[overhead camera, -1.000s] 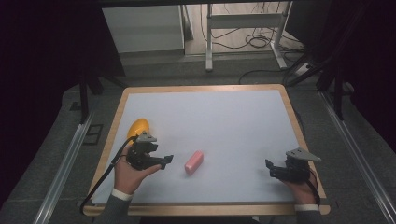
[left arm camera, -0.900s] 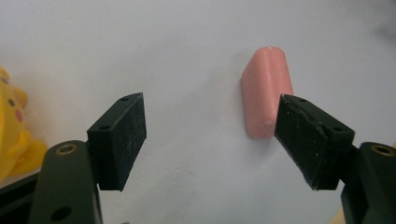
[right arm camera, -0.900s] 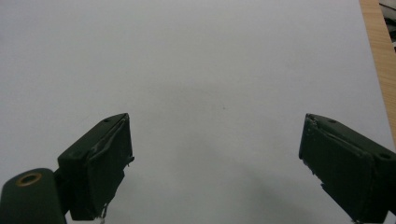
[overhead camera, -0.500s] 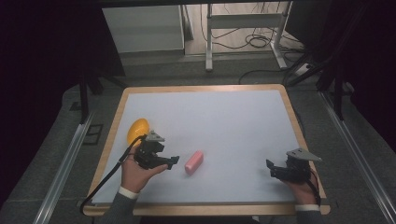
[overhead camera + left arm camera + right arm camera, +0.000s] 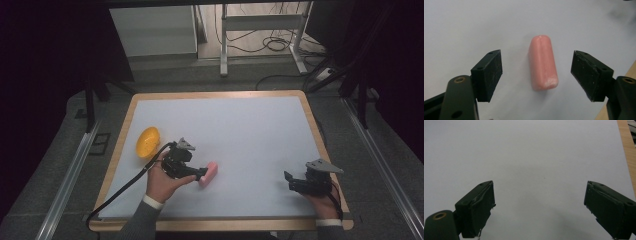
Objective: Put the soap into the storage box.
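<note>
Covering most of a wood-edged table [image 5: 306,107] is a pale, plain white mat [image 5: 235,130], seen from above in a dim room with dark floor, metal rails to either side, a pale cabinet [image 5: 152,30] and tangled cables [image 5: 272,42] beyond the far edge. Near the person's side, the left gripper [image 5: 204,176] has its black fingers [image 5: 487,75] spread wide, and a pink sausage-shaped piece [image 5: 542,62] lies flat on the mat between them, touching neither. Behind that gripper, near the table's left border, sits a yellow bowl [image 5: 148,141]. The right gripper [image 5: 288,181] rests well apart, close to the near right corner, fingers [image 5: 477,207] spread over bare mat, with the wooden border just off to one side. Ahead of both pairs of fingers the mat lies open. No writing or labels can be read.
</note>
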